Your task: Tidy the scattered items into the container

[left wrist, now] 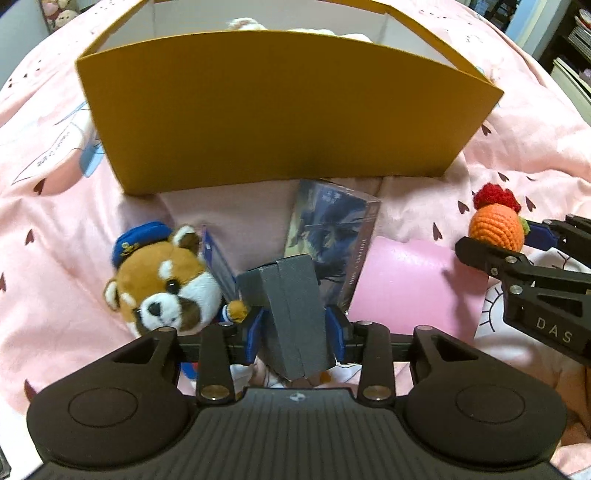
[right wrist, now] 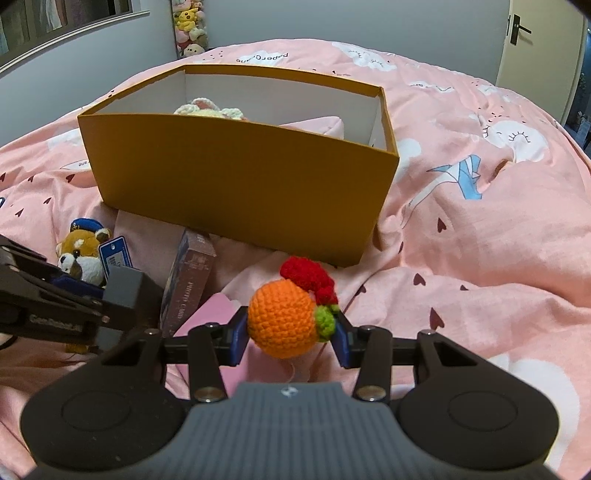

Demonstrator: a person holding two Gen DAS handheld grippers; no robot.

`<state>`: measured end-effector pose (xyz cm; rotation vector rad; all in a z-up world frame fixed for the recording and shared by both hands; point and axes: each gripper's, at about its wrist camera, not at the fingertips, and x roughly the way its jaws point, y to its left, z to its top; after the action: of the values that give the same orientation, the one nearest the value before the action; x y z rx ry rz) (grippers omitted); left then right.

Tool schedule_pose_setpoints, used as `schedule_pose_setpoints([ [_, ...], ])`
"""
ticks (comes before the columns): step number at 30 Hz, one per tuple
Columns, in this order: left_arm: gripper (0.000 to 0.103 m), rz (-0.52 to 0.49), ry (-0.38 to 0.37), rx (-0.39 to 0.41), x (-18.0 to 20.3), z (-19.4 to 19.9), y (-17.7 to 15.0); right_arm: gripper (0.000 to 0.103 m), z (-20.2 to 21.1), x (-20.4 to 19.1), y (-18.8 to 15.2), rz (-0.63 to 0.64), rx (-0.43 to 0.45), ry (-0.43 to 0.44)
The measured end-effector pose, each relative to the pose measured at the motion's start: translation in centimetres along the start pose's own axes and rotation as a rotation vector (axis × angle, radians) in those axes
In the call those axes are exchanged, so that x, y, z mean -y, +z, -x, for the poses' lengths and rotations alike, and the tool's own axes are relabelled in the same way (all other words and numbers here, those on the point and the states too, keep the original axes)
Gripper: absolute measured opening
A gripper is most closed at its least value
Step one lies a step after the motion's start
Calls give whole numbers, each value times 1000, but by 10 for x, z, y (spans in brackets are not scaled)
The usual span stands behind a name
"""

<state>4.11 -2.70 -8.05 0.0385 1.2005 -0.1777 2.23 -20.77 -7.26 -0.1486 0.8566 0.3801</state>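
Two loads are held short of the orange box (right wrist: 236,173), which lies straight ahead: the grey carton (left wrist: 291,314) is pinched upright by the left gripper (left wrist: 295,328), the crocheted orange (right wrist: 282,323) by the right gripper (right wrist: 291,339), nearer the wall.

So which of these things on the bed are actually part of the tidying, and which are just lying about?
Part of the job:
- orange cardboard box, the container
- grey box, in the left gripper
- crocheted orange toy, in the right gripper
- red panda plush
- photo card box
- pink card

Just lying about:
- pink bedspread
- plush toys by the wall
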Motion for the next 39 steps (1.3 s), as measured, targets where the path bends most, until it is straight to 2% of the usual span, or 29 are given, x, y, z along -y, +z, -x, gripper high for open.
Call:
schedule_pose_setpoints([
  [6,39,-47,27,46,8,9,-3,48,-1,0,0,-6,0,9],
  [7,5,-57,29,58,8,14,-3,48,0,1,0,-8,2,10],
  [8,0,-66,25,70,9,19,-3,48,0,1,0,-10,4,11],
  [12,0,-91,56,111,8,32,-1,48,2,1,1,-11,14,19],
  [15,0,-64,33,104,2,33,-1,48,4,-1,3,-1,23,25],
  [18,3,-17,-38,95,-10,37,-2,48,5,-2,3,4,24,27],
  [20,25,13,-71,97,-16,38,-3,48,6,-3,3,5,25,42],
  [23,33,27,-87,99,-16,37,-2,48,5,-6,2,19,20,59],
  [24,39,26,-94,99,-13,37,-1,48,5,-8,2,27,20,58],
  [26,60,9,-86,99,-4,35,-1,48,4,-10,0,36,20,52],
  [39,61,-108,141,-29,44,-13,7,48,6,5,-9,-31,35,59],
])
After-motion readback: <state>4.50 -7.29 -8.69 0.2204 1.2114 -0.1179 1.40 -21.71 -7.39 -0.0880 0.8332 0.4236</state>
